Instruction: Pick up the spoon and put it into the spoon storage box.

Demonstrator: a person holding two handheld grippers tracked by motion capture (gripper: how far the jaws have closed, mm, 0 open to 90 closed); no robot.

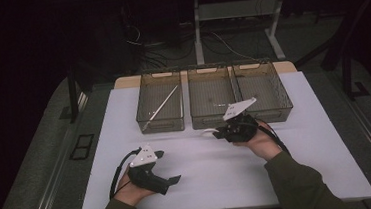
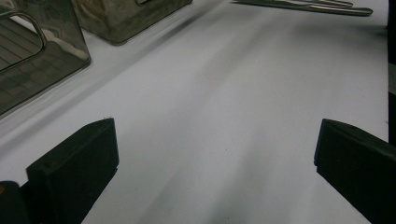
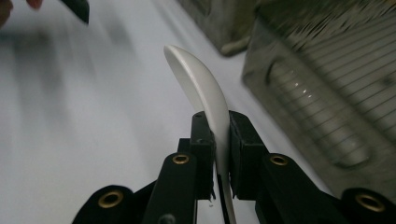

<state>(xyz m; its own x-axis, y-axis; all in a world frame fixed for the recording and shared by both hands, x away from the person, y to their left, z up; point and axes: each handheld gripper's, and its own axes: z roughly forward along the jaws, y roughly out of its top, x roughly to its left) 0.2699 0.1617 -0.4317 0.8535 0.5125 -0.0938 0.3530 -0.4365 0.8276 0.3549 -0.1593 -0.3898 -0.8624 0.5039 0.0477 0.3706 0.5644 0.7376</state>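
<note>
Right gripper (image 3: pixel 218 140) clamps a white spoon (image 3: pixel 201 88) just before the mesh baskets (image 1: pixel 262 86); left gripper (image 2: pixel 215 154) gapes, unblocked.

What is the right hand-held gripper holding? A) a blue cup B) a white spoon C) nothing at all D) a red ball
B: in the right gripper view the black jaws of the right hand-held gripper press on both sides of a curved white spoon, and the high view shows its white tip sticking out in front of the baskets.
</note>
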